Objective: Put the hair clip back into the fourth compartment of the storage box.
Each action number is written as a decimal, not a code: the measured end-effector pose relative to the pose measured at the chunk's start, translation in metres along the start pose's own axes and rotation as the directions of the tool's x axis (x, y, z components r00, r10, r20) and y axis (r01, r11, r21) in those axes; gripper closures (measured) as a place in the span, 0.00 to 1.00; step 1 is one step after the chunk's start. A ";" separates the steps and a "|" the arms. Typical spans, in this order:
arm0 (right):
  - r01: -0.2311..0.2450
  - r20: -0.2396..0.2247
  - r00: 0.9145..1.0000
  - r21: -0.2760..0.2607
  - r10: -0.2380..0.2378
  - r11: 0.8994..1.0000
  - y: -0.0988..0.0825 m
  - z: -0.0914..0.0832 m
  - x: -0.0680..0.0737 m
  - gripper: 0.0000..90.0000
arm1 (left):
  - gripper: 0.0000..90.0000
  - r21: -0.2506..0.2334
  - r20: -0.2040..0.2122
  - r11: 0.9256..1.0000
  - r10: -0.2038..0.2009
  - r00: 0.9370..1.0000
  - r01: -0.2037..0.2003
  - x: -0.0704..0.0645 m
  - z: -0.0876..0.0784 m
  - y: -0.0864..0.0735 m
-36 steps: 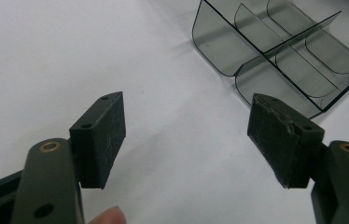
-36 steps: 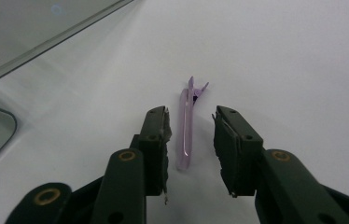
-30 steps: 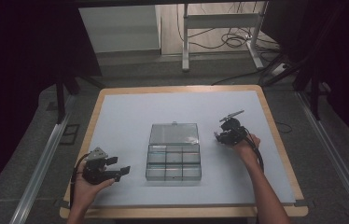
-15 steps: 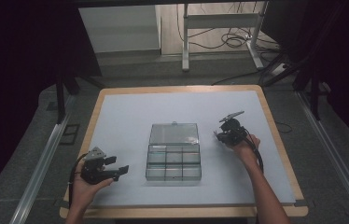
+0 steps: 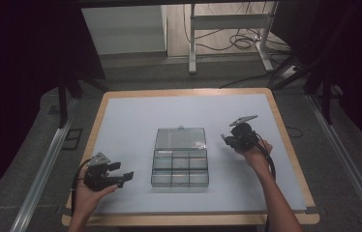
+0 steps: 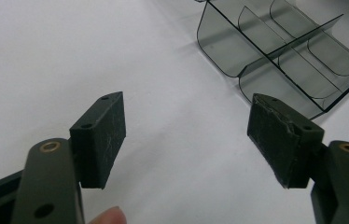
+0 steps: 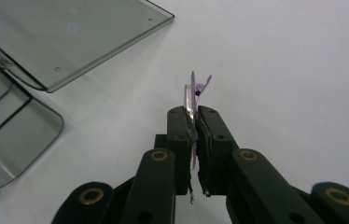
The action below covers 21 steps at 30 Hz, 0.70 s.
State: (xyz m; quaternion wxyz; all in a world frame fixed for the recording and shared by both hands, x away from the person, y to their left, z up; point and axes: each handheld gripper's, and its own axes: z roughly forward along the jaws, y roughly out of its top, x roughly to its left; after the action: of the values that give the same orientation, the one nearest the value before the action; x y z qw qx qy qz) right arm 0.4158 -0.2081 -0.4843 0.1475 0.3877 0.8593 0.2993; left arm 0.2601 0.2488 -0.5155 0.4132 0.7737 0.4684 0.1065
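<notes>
In the right gripper view only the tip of a small purple clip [image 7: 193, 91] sticks out above the pads; the rest is hidden between them. The right gripper [image 7: 194, 122] has just closed its jaws on this one clip and pinches it tight, to the right of the clear compartment box [image 5: 180, 157], just above the white surface [image 5: 130, 121]. The box's lid lies open and flat behind its compartments. The left gripper [image 6: 186, 135], left of the box, has its jaws spread wide with nothing between them. Two grippers, one box, one clip.
</notes>
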 end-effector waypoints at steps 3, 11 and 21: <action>0.005 -0.002 1.000 -0.007 -0.005 1.000 0.000 -0.002 0.002 0.92 | 0.32 0.000 0.001 1.000 0.002 1.000 -0.002 0.000 0.000 0.000; 0.013 -0.017 1.000 -0.033 -0.013 0.999 0.000 -0.008 0.006 0.92 | 0.32 0.000 0.000 1.000 0.001 1.000 -0.001 0.000 0.000 0.000; 0.035 -0.032 0.999 -0.066 -0.037 0.997 0.002 -0.017 0.015 0.92 | 0.32 0.001 0.002 1.000 0.005 1.000 -0.005 -0.002 0.000 0.000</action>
State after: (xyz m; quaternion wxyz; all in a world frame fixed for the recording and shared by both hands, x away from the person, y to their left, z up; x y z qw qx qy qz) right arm 0.3985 -0.2025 -0.4698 0.1510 0.3620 0.8582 0.3311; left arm 0.2595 0.2472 -0.5148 0.4129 0.7751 0.4662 0.1065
